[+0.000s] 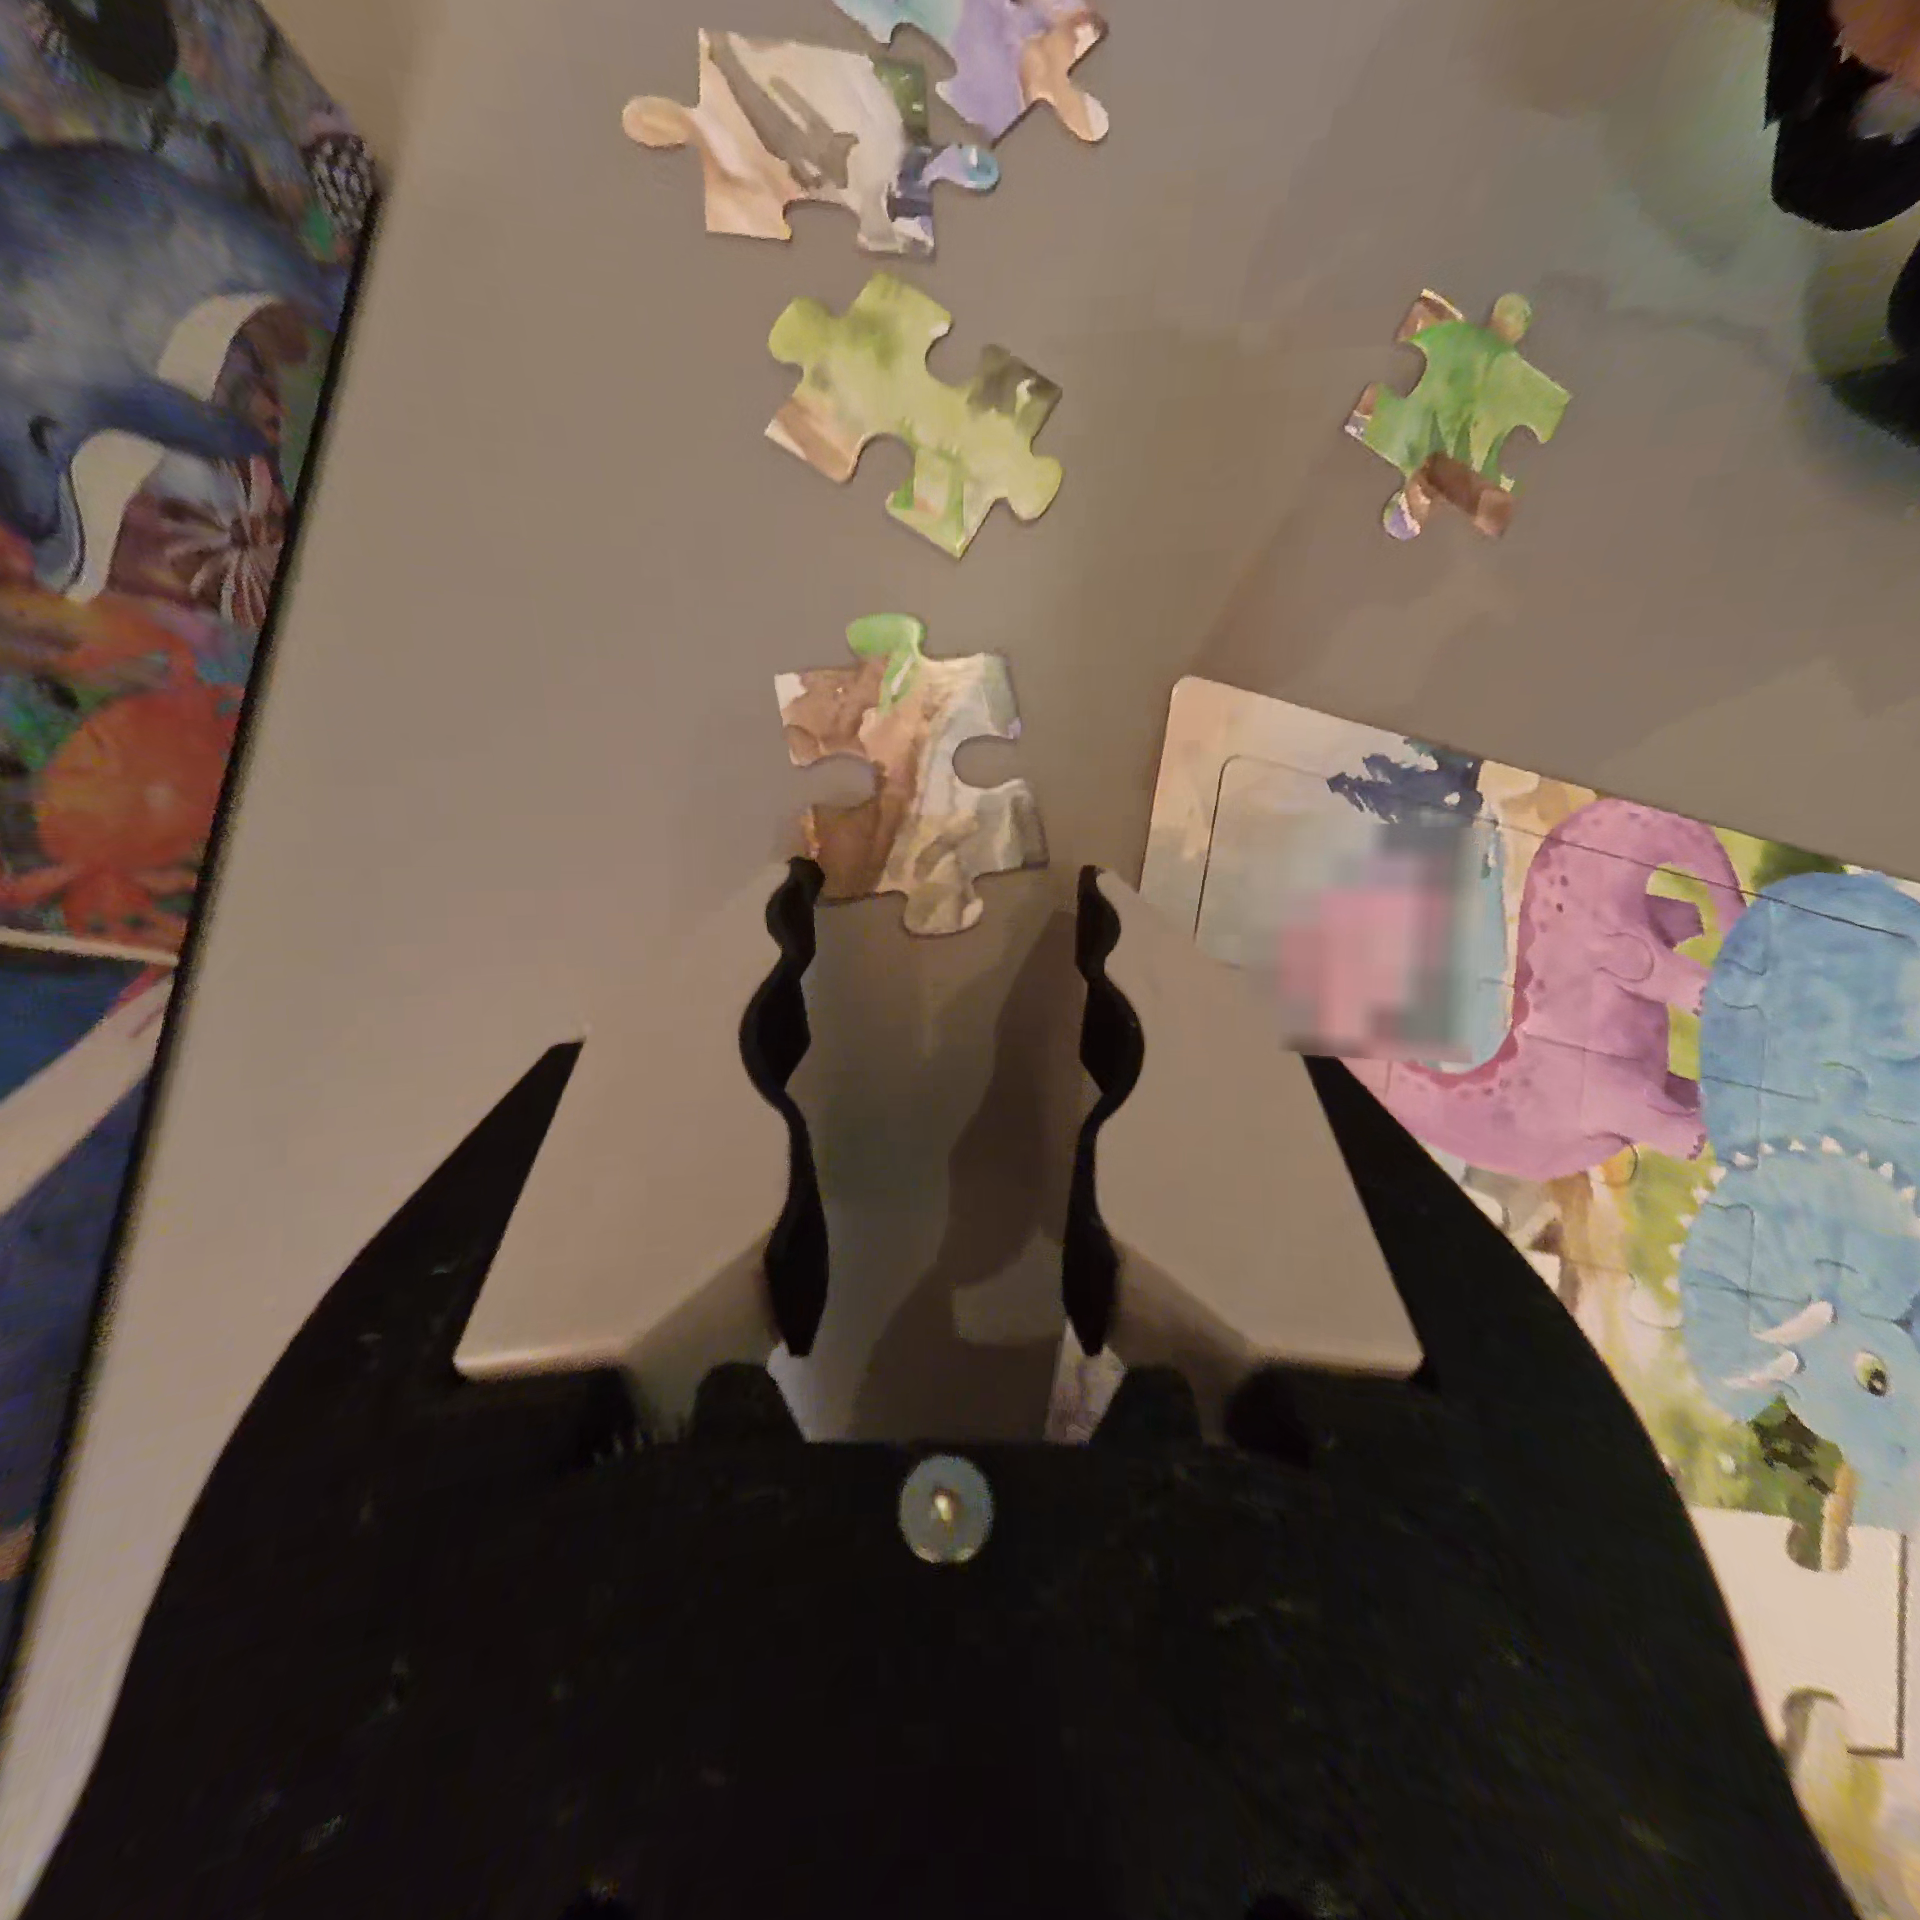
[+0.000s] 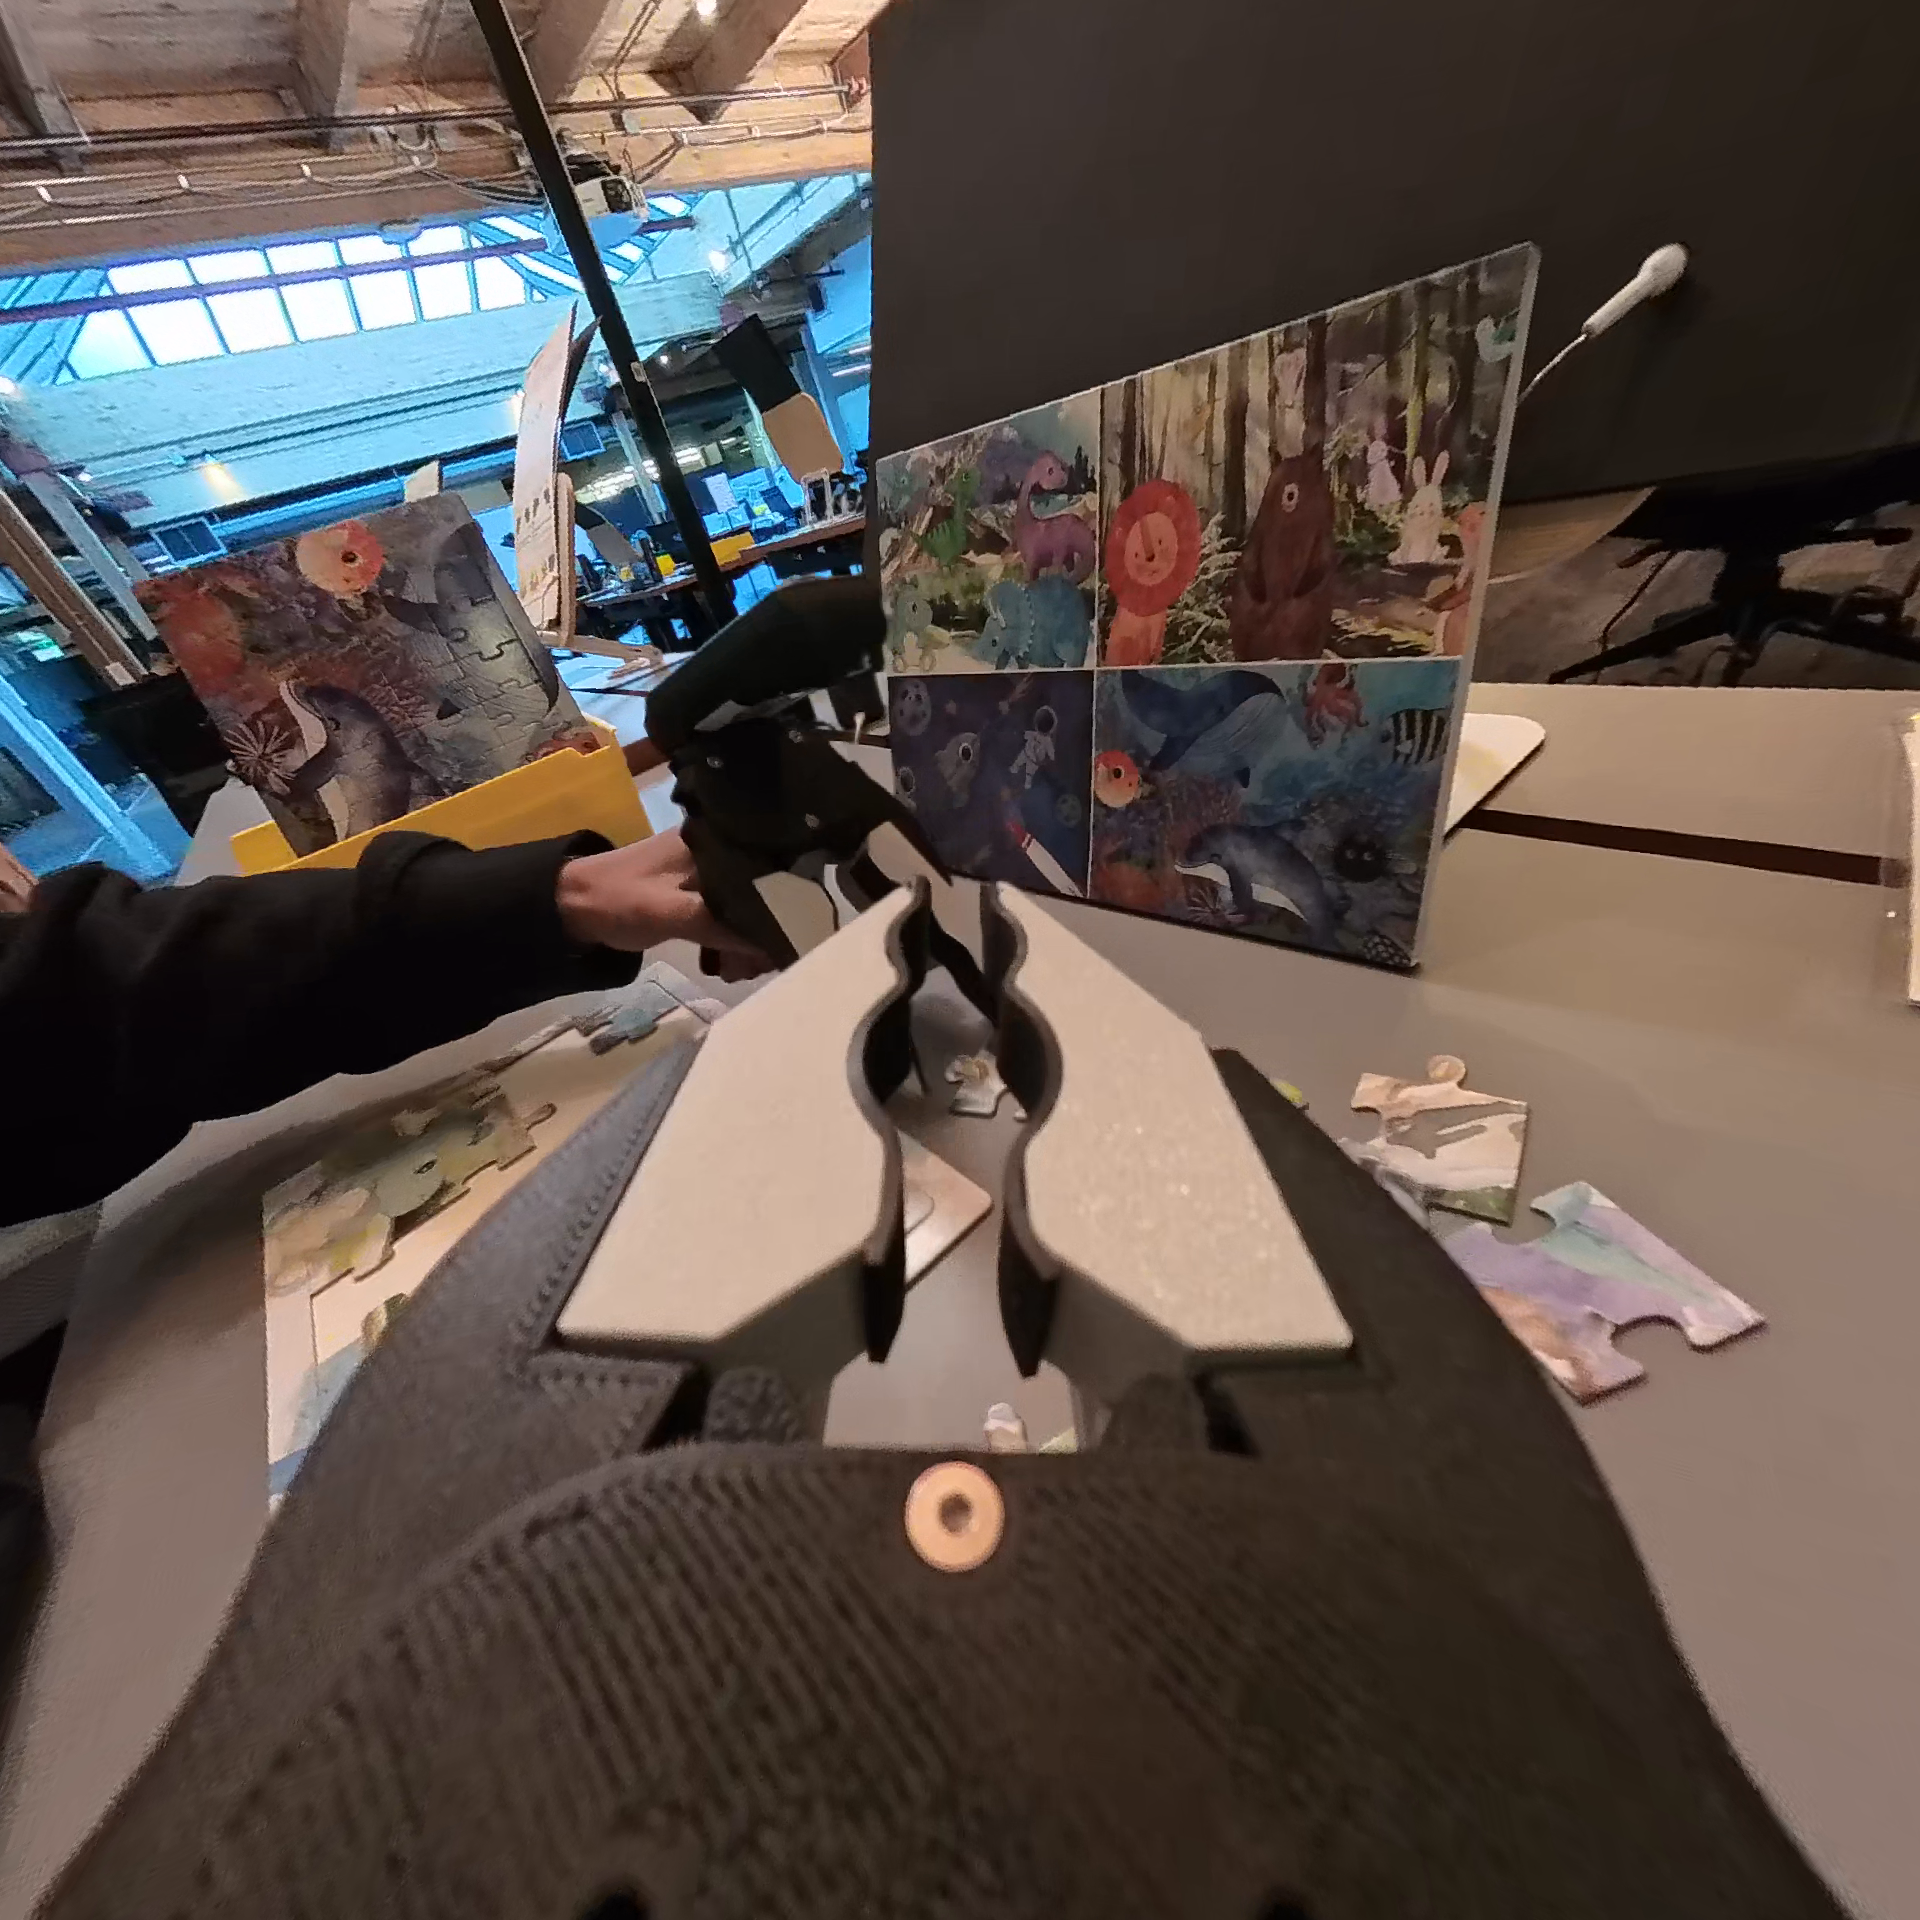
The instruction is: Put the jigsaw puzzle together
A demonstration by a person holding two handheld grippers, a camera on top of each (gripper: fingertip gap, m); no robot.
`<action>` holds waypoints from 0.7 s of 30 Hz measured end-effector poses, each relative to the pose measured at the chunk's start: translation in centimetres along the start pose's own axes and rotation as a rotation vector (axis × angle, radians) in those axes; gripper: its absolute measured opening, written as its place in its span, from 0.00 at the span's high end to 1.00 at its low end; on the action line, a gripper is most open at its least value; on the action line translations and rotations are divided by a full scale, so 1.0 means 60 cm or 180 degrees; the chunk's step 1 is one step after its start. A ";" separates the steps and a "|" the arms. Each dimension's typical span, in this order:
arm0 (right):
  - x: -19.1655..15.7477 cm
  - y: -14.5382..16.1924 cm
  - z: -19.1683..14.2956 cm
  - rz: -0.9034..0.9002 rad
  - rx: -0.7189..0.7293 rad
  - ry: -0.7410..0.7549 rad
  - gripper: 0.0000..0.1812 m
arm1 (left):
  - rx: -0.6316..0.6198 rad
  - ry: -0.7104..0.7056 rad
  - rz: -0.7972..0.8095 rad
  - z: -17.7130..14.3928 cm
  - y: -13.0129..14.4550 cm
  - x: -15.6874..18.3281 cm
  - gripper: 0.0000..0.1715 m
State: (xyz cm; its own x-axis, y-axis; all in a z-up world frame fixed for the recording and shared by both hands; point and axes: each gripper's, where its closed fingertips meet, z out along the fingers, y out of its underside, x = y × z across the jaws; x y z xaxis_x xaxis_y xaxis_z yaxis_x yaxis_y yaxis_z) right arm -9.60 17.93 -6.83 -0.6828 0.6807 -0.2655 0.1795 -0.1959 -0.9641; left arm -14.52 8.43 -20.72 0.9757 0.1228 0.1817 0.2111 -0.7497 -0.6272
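Jigsaw puzzle, dinosaur picture in watercolour card, lies partly assembled on a flat board (image 1: 1558,997) at the near right of the grey table (image 1: 540,644).

Left wrist view: left gripper (image 1: 940,883), black with wavy pads, jaws set moderately apart and empty. The tips sit just at the near edge of a loose brown-and-white card piece with a green tab (image 1: 909,774); contact cannot be confirmed. Farther off in line: a pale green piece (image 1: 920,416), then a grey-white piece (image 1: 800,156) touching a lilac piece (image 1: 1013,73). A green-and-brown piece (image 1: 1460,416) lies alone to the far right. A board with a sea-creature print (image 1: 135,520) runs along the left edge.

Judgement: step in hand is picking the next loose piece. The thin flat card offers little edge, so the next move calls for getting a fingertip under or against its rim, closing, then carrying it right to the board.

Right wrist view: right gripper (image 2: 951,904), grey foam-faced fingers, jaws narrow with a small gap, nothing between them, raised above the table. Beyond it a hand (image 2: 634,894) in a black sleeve holds the left gripper low over the pieces. An upright box showing four animal pictures (image 2: 1195,623) stands far behind. Loose pieces lie near right.
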 end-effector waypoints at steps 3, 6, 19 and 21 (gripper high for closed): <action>0.002 0.006 0.003 0.0029 -0.0036 -0.0005 0.96 | 0.0019 0.0120 -0.0115 -0.012 0.013 0.010 0.73; 0.005 0.010 0.004 0.0026 -0.0065 0.0016 0.96 | 0.0033 0.0221 -0.0149 -0.018 0.020 0.026 0.73; 0.012 0.012 0.003 0.0087 -0.0064 0.0029 0.96 | 0.0066 -0.0027 0.0191 -0.009 0.005 0.015 0.72; 0.011 0.011 0.003 0.0089 -0.0054 0.0017 0.96 | 0.0001 -0.0271 0.0419 -0.003 0.007 0.006 0.71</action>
State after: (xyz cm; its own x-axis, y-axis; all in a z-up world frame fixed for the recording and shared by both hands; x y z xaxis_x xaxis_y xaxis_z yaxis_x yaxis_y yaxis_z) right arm -10.04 18.13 -7.62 -0.6735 0.6789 -0.2922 0.2104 -0.2029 -0.9563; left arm -14.10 8.08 -20.79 0.9964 0.0781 0.0331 0.0811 -0.7628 -0.6416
